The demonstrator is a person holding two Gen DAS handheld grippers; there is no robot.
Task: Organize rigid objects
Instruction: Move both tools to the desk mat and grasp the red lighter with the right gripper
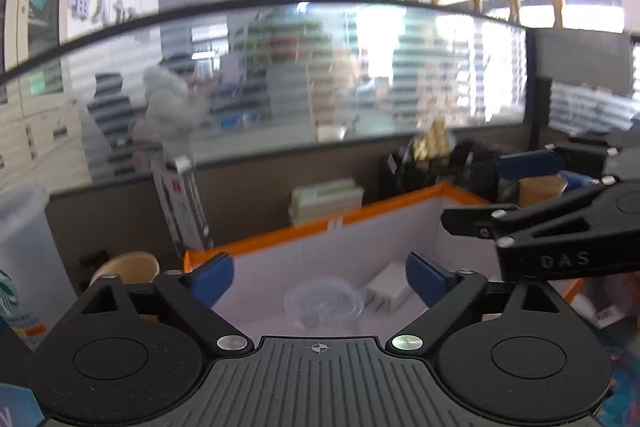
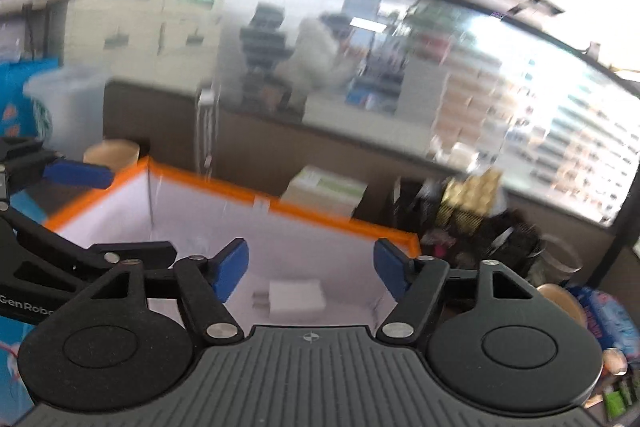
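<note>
A white storage bin with an orange rim (image 1: pixel 320 227) stands on the desk; it also shows in the right wrist view (image 2: pixel 256 195). Inside lie a clear plastic lid (image 1: pixel 324 301) and a white charger plug (image 1: pixel 390 289), the plug also in the right wrist view (image 2: pixel 294 297). My left gripper (image 1: pixel 320 279) is open and empty above the bin's near side. My right gripper (image 2: pixel 312 271) is open and empty over the bin. The right gripper shows at the right of the left wrist view (image 1: pixel 532 195).
A paper cup (image 1: pixel 126 267), a clear plastic cup (image 1: pixel 24 251) and an upright box (image 1: pixel 182 203) stand left of the bin. A stack of green-white boxes (image 1: pixel 326 199) and black desk organisers (image 1: pixel 432 163) stand behind it. A glass partition runs along the back.
</note>
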